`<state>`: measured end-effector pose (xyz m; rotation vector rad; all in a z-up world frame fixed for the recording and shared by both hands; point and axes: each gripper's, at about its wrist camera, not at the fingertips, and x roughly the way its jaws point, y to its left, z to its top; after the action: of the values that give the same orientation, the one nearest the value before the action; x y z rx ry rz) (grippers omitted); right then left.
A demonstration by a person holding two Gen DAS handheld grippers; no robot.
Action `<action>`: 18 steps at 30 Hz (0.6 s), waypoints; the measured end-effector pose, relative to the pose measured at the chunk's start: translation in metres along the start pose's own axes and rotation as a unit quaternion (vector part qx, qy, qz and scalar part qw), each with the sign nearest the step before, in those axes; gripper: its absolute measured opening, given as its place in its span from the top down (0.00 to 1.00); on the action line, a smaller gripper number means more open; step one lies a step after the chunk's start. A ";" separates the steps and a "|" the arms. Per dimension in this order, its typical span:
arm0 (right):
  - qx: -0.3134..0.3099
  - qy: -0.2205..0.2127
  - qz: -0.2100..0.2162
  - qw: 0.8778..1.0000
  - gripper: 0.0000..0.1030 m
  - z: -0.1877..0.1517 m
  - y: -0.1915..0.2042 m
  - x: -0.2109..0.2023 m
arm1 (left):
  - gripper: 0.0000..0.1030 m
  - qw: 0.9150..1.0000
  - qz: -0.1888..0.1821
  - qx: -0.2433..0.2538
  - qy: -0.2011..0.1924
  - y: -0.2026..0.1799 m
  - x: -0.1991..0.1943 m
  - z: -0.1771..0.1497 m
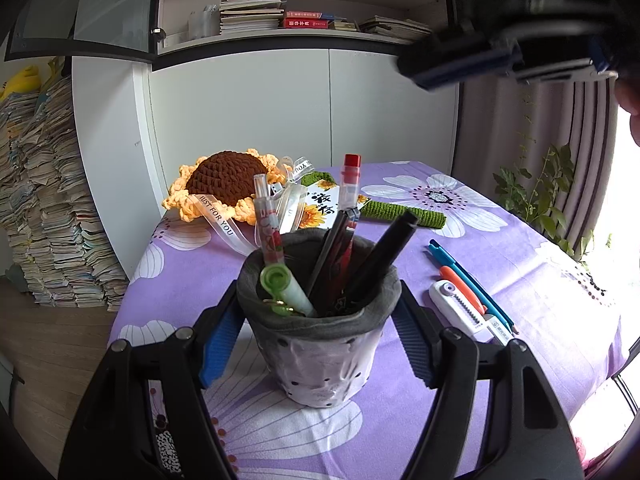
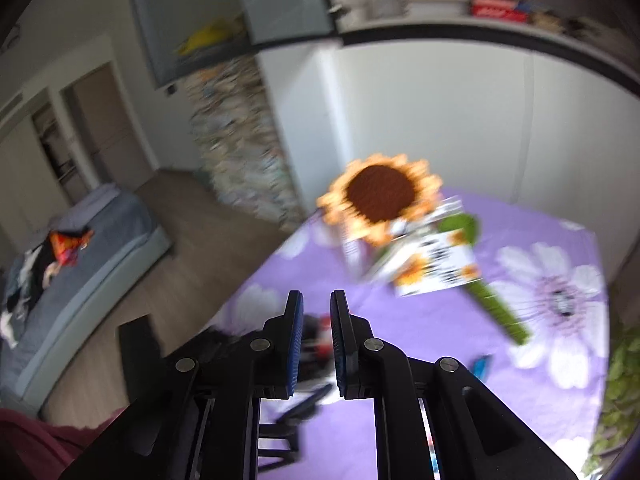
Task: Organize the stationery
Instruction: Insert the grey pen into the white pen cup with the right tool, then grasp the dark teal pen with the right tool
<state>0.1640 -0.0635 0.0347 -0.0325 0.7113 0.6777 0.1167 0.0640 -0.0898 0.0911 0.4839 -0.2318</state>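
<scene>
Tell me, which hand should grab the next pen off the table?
Probably the right. The left gripper is busy clamping the pen cup, while the right gripper holds nothing. The orange pen lies on the cup's right side.

Clear ribbon [image 1: 216,216] reads "JUST FOR YOU"

A lived-in home bedroom or study is shown. White wall shelves stacked with books [image 1: 256,16] are seen above a surface draped in purple flower-print cloth [image 1: 500,248], beside a tall floor pile of worn paper booklets [image 1: 52,216]. A grey-blue upholstered bed strewn with clothes [image 2: 92,240] is seen on wooden flooring.
</scene>
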 end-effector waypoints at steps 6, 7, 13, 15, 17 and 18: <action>0.089 0.091 -0.107 0.986 0.88 -0.023 -0.079 0.032 | 0.32 1.000 0.001 0.001 0.000 0.001 -0.001 0.000; 0.100 0.110 -0.114 0.982 0.88 -0.029 -0.090 0.040 | 0.32 1.000 0.001 0.001 0.000 0.000 -0.001 0.000; 0.177 0.167 -0.136 0.960 0.88 -0.057 -0.148 0.077 | 0.32 1.000 0.003 0.004 0.002 0.001 0.000 0.001; 0.182 0.173 -0.137 0.958 0.88 -0.060 -0.154 0.083 | 0.31 1.000 0.005 0.005 0.002 0.001 0.000 0.001; 0.188 0.180 -0.134 0.956 0.88 -0.063 -0.159 0.089 | 0.31 1.000 0.007 0.007 0.002 0.001 0.000 0.000; 0.188 0.182 -0.134 0.956 0.88 -0.063 -0.159 0.091 | 0.31 1.000 0.007 0.008 0.002 0.000 0.000 0.000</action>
<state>0.2697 -0.1532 -0.1003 0.0972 1.1585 0.2664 0.1172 0.0644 -0.0898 0.1098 0.4864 -0.2221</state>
